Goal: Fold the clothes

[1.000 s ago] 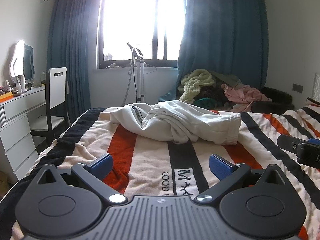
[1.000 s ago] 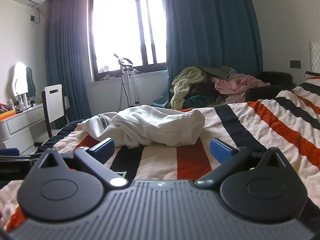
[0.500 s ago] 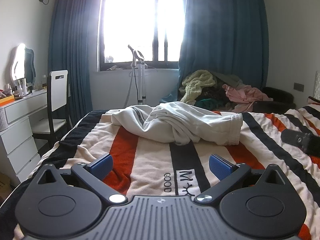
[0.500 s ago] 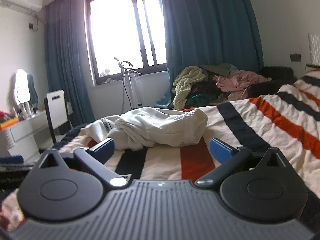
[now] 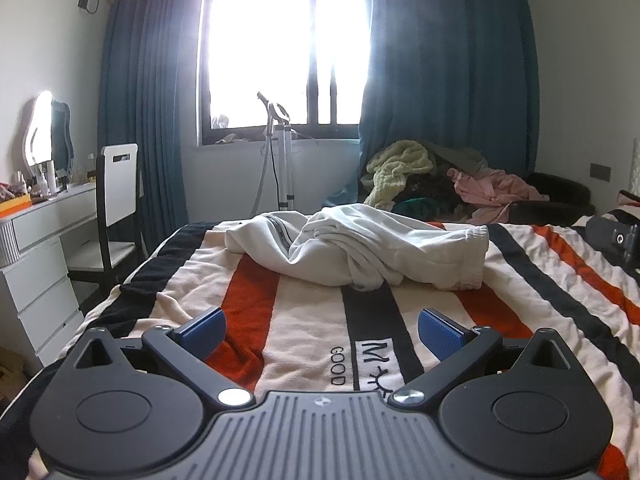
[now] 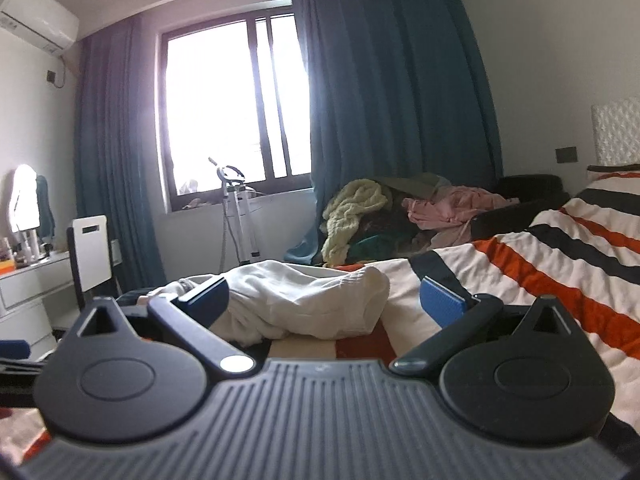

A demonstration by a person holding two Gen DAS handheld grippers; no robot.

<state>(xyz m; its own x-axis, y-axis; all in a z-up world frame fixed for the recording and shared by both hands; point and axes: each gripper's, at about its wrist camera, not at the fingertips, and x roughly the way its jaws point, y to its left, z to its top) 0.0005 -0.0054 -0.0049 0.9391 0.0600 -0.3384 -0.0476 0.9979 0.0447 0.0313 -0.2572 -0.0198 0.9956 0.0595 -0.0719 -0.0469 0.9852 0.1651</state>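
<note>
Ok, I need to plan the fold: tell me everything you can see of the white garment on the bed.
The white garment is a thick, fleecy-looking piece lying crumpled in a loose heap on the striped blanket. A dark-trimmed zip edge shows at its left, and a ribbed cuff or hem at its right end. It is unfolded, twisted in the middle. Nothing grips it; only the blanket touches it.

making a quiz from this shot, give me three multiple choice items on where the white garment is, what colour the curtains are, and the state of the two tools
1. The garment lies: A on the chair, B on the blanket, C on the desk.
2. The curtains are: A blue, B red, C white.
3. The left tool and right tool are: A both shut, B both open, C holding the garment.

B: it sits crumpled on the stripes.
A: blue folds flank the window.
B: the pads stand wide apart with nothing between them.
</note>
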